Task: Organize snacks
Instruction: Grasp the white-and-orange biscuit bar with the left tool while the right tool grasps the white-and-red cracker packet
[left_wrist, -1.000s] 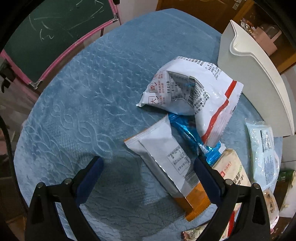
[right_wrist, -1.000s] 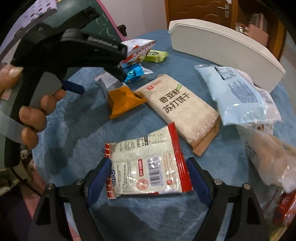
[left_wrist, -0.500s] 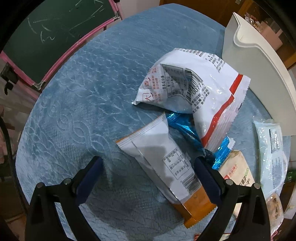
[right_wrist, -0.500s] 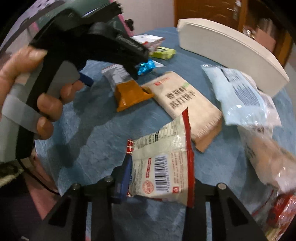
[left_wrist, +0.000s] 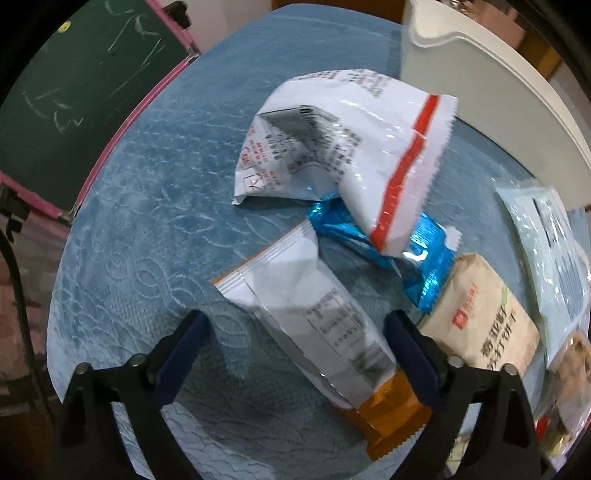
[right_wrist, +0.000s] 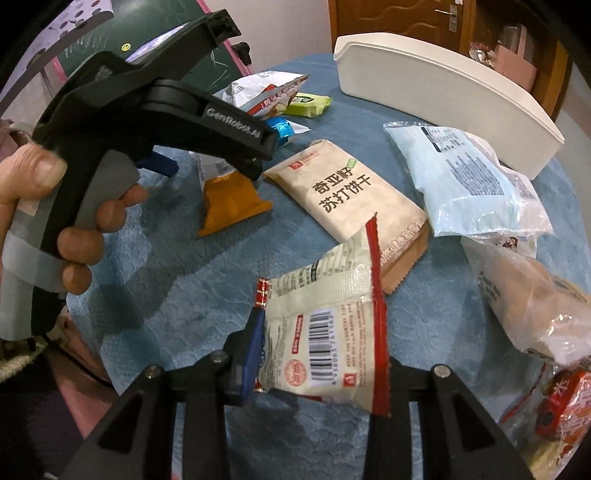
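Right gripper (right_wrist: 321, 354), far pad behind red-edged packet (right_wrist: 332, 332)

Left gripper (left_wrist: 295, 341): pointed steeply down, blue-padded jaws wide apart and closing, one pad on either side of a packet, neither pad pressing it. Left hand (right_wrist: 62, 221): wrapped round the grey handle of that gripper, thumb on top, fingers curled on the trigger. Right gripper (right_wrist: 317, 354): angled downward, jaws drawn in and clamped on a small packet.
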